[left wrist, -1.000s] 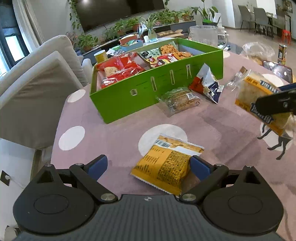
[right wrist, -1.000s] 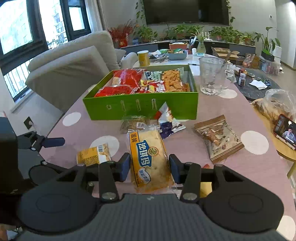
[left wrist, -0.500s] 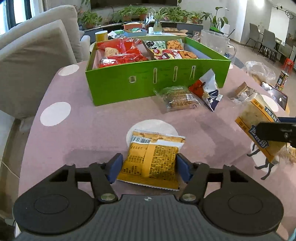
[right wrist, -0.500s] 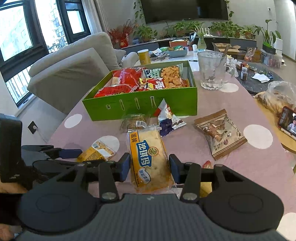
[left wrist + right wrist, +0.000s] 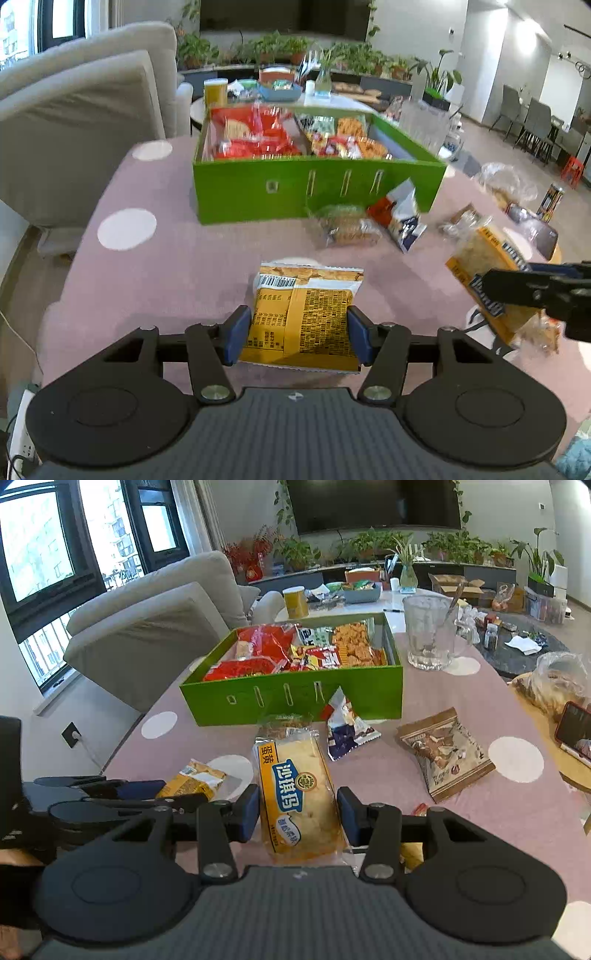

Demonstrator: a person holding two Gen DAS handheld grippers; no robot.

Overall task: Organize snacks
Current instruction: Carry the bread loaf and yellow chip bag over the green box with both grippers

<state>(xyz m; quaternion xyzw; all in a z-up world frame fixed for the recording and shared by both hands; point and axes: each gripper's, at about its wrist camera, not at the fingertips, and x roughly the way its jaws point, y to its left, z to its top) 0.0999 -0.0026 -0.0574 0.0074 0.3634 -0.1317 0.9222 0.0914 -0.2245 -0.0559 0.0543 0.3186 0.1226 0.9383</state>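
Note:
My left gripper (image 5: 299, 338) is shut on an orange snack packet (image 5: 304, 314) and holds it just above the pink table. My right gripper (image 5: 297, 818) is shut on a yellow cake bar pack (image 5: 295, 797), held above the table; it shows at the right of the left wrist view (image 5: 480, 258). A green box (image 5: 295, 188) full of red and orange snack bags stands ahead, also in the right wrist view (image 5: 295, 698). The left gripper and its packet (image 5: 192, 781) appear at the left of the right wrist view.
On the table before the box lie a clear biscuit pack (image 5: 345, 225), a red-blue-white bag (image 5: 345, 727) and a brown nut bag (image 5: 445, 751). A glass mug (image 5: 428, 631) stands right of the box. A phone (image 5: 572, 729) and a plastic bag (image 5: 554, 679) are far right.
My left gripper closed on the orange packet and lifted it slightly toward the box. The right gripper keeps holding the cake bar pack and has moved a little forward.

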